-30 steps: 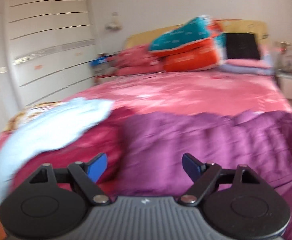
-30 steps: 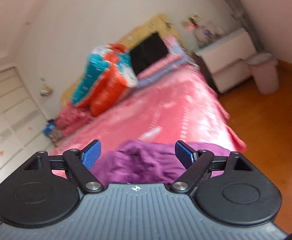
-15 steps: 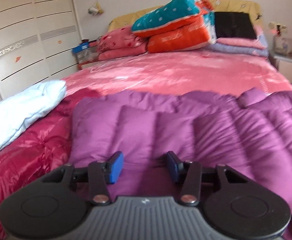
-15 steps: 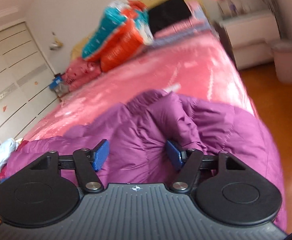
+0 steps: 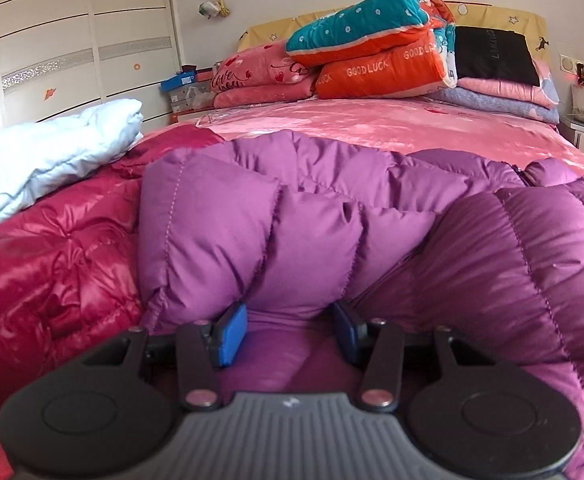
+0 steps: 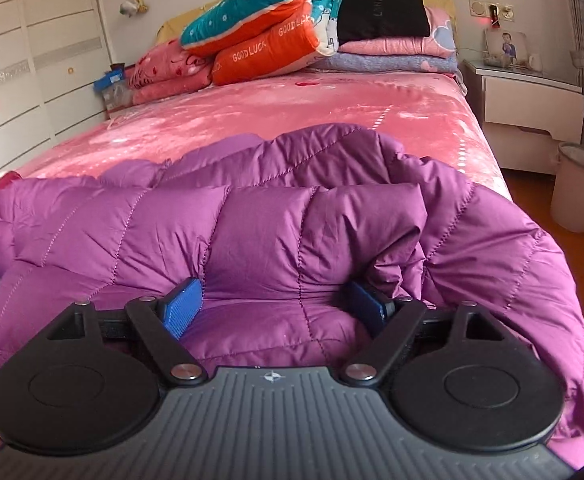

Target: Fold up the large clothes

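You are at the foot of a bed point(image 5: 392, 124) under a pink cover, with stacked quilts and pillows point(image 5: 372, 52) at its headboard and a white wardrobe point(image 5: 84, 40) to the left. The purple down jacket point(image 5: 292, 220) lies across the near end of the bed, beside a glossy red jacket point(image 5: 52, 260) and a pale blue garment point(image 5: 52, 152).

Your left tool point(image 5: 288, 332) has its blue pads set either side of a puffed bulge at the jacket's near edge; the fingers are partly drawn in but the fabric is not pinched flat, so the grip is only forming. Your right tool point(image 6: 276, 304) stands wider, spread around another bulge nearer the bed's right side, gripping nothing.

You seem to be at the grasping step, before any fold. Next, close both tools firmly on the near hem, taking all layers of the slippery, thick padding, then lift evenly and carry the edge toward the far side.
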